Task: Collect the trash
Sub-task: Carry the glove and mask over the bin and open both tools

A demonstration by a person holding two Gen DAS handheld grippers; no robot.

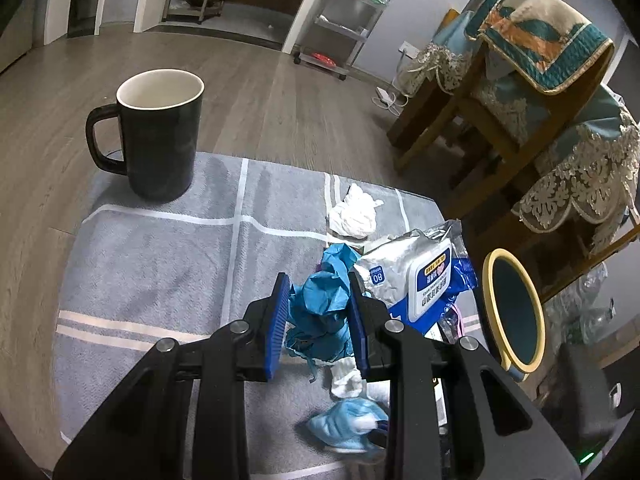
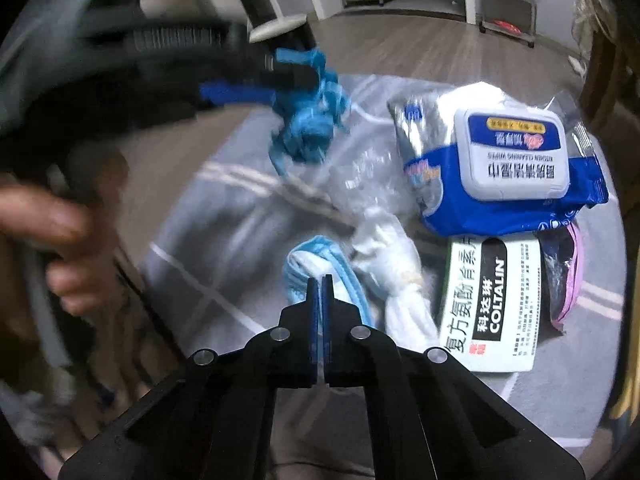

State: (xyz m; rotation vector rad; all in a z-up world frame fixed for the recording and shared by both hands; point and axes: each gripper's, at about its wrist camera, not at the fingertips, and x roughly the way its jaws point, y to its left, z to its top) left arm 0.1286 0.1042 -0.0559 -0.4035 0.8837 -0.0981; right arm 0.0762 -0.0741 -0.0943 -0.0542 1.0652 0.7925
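At the table's far left we note a black mug (image 1: pixel 160 136). Centre, the left hand-held gripper (image 1: pixel 320 316) clamps crumpled blue paper (image 1: pixel 320 312): light, soft, best pinched mid-wad. Nearer, the right hand-held gripper (image 2: pixel 321 280) is clenched over a limp face mask (image 2: pixel 304 264); whether it grasps it we cannot tell. Right lies a wipes pack (image 1: pixel 416 276).

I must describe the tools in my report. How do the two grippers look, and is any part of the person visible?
Both the left gripper and the right gripper have black, angular linkage arms joined by round silver pins, and blue ribbed pads on the fingers. No cables or markings show. Of the person, only a blurred bare hand appears in the right wrist view; no sleeve is visible.
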